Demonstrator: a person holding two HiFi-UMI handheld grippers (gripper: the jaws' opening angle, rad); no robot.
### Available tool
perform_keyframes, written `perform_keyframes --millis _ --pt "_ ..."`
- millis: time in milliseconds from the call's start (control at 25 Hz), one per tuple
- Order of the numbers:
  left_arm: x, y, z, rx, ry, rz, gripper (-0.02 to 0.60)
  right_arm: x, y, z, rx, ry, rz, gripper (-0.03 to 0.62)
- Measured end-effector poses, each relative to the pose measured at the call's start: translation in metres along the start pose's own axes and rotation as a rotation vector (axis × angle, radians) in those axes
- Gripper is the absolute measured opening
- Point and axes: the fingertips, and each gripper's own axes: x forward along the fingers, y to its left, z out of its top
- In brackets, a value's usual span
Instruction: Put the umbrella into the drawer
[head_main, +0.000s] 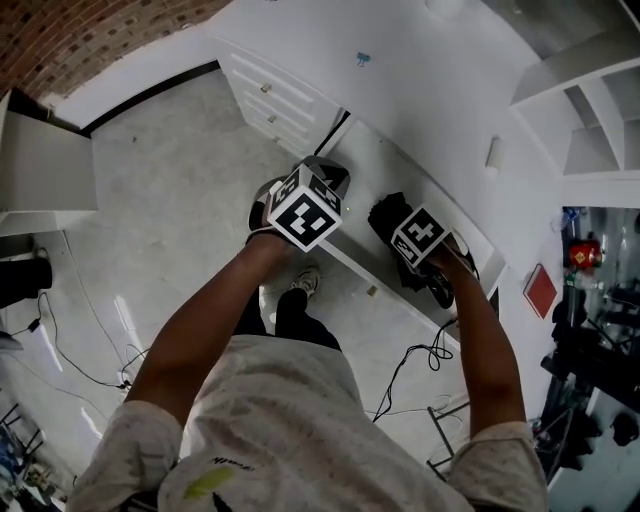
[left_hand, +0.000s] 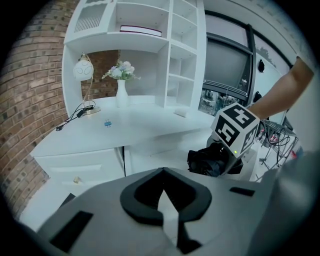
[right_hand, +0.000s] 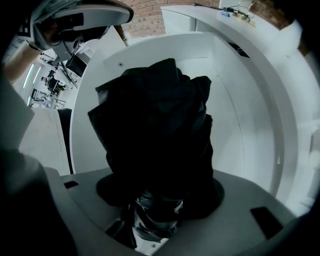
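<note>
The umbrella (right_hand: 155, 125) is black, folded and bunched, and my right gripper (right_hand: 157, 212) is shut on its lower end. It hangs over the inside of the open white drawer (right_hand: 240, 115). In the head view the umbrella (head_main: 388, 218) and right gripper (head_main: 425, 245) are above the drawer (head_main: 395, 165), which is pulled out from the white desk. My left gripper (head_main: 318, 180) is at the drawer's left end; its jaws (left_hand: 164, 197) are shut with nothing between them. From the left gripper view the umbrella (left_hand: 210, 161) shows under the right gripper's marker cube.
The white desk (left_hand: 135, 125) carries a lamp (left_hand: 84, 72), a vase of flowers (left_hand: 121, 90) and a small blue clip (left_hand: 107, 123), with shelves above. Closed drawers (head_main: 265, 95) lie to the left. Cables (head_main: 420, 360) trail on the floor by my shoe (head_main: 308, 283).
</note>
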Motion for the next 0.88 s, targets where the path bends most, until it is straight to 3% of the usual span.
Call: perform_keyframes --millis 880 --pt "0.001 -0.023 0.0 -0.026 0.035 0.037 -0.003 0.025 -0.011 0.003 0.058 0.005 0.054 0.252"
